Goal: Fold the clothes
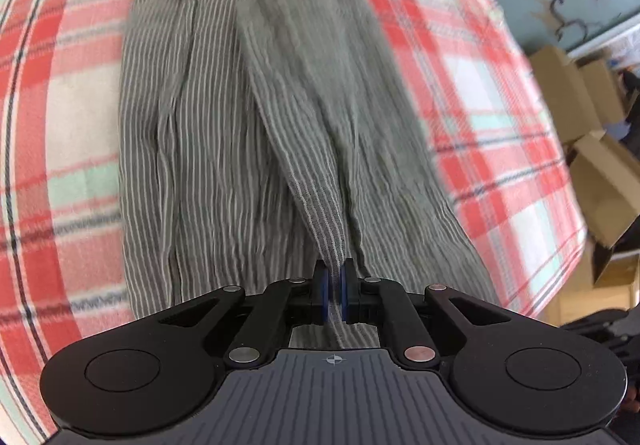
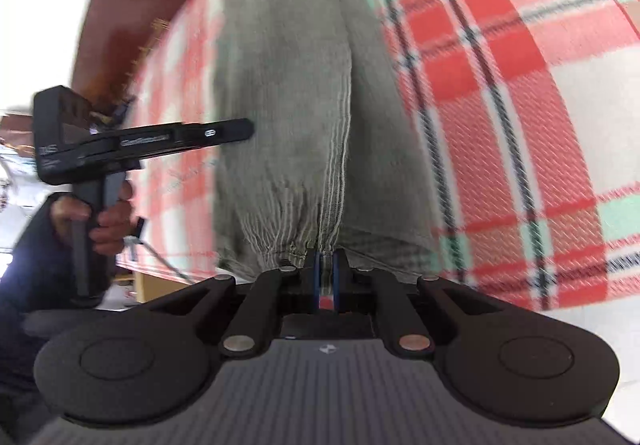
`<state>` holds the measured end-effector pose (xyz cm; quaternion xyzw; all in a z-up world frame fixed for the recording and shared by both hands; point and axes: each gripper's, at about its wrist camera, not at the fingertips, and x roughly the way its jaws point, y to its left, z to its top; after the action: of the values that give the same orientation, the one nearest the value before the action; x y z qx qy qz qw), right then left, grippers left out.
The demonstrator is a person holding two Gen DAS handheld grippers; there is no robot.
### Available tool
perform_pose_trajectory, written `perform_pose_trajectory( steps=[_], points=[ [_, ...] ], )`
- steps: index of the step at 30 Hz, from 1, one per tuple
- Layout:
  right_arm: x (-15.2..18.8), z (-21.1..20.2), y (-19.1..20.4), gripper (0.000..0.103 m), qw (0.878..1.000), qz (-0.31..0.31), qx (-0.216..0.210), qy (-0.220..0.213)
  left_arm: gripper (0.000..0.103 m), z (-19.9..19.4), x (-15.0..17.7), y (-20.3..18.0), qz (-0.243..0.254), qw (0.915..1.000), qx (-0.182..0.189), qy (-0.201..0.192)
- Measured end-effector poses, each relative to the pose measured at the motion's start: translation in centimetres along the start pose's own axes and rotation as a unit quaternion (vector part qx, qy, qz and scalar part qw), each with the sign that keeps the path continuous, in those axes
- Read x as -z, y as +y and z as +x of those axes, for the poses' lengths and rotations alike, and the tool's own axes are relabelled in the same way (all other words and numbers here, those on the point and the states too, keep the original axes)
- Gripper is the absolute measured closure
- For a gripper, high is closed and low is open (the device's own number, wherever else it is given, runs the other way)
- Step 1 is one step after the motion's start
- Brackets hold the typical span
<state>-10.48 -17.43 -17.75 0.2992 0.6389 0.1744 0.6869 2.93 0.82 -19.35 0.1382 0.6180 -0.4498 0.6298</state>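
The striped grey garment [image 1: 224, 117] lies stretched along the plaid blanket [image 1: 60, 93]; the left gripper [image 1: 334, 295] has its jaws clenched on one edge, the right gripper [image 2: 326, 279] pinches another; the fold looks barely begun, with most left to do.

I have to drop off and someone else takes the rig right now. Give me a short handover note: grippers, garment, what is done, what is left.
Left gripper: shut on a bunched edge of the grey striped garment, lifted off the plaid blanket.
Right gripper: shut on the gathered hem of the same garment.
The garment lies lengthwise along the blanket, stretched away from both grippers, wrinkled. The left gripper's body shows at the left in the right wrist view.
Done: both ends gripped.
Left: no finished fold shows yet; probably carry the held edge over, lay it flat, release.
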Motion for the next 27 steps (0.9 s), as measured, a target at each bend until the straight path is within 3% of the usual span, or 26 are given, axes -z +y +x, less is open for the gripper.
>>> perform_pose_trajectory(
  steps=[3, 4, 6, 7, 9, 13, 19, 21, 22, 27],
  points=[
    [-0.2, 1.4, -0.9, 0.095, 1.0, 0.014, 0.02, 0.007, 0.099, 0.8, 0.2, -0.3, 0.012, 0.9998, -0.015, 0.004],
    [-0.2, 1.8, -1.2, 0.091, 0.999, 0.02, 0.026, 0.01, 0.079, 1.1, 0.3, -0.4, 0.017, 0.9996, -0.02, 0.006],
    [-0.4, 1.4, -1.3, 0.087, 0.999, 0.015, 0.031, 0.006, 0.069, 1.0, 0.2, -0.7, 0.027, 0.9993, -0.027, 0.003],
    [-0.6, 1.0, -1.2, 0.077, 0.999, 0.01, 0.032, 0.003, 0.06, 0.6, 0.1, -0.8, 0.032, 0.9991, -0.028, -0.001],
    [-0.9, -0.1, -1.1, 0.075, 0.999, -0.001, 0.032, -0.006, 0.047, -0.8, -0.4, -0.8, 0.036, 0.9987, -0.031, -0.02],
    [-3.3, -3.3, -1.3, 0.075, 0.998, -0.022, 0.017, -0.05, 0.044, -4.2, -2.9, 0.3, -0.001, 0.9959, -0.036, -0.083],
    [-11.2, -5.3, 0.0, 0.075, 0.989, -0.111, -0.009, -0.093, 0.044, -5.8, -7.6, 1.8, -0.033, 0.9822, -0.095, -0.159],
    [-14.4, -5.2, 0.6, 0.074, 0.985, -0.13, -0.014, -0.109, 0.044, -5.5, -9.3, 1.8, -0.017, 0.9776, -0.118, -0.174],
    [-15.9, -5.0, 1.0, 0.069, 0.984, -0.137, -0.013, -0.117, 0.044, -5.4, -10.0, 1.9, -0.01, 0.9778, -0.119, -0.172],
    [-23.3, -3.8, 3.0, 0.068, 0.974, -0.166, -0.007, -0.153, 0.044, -3.6, -13.6, 2.3, 0.044, 0.9788, -0.121, -0.16]
  ],
)
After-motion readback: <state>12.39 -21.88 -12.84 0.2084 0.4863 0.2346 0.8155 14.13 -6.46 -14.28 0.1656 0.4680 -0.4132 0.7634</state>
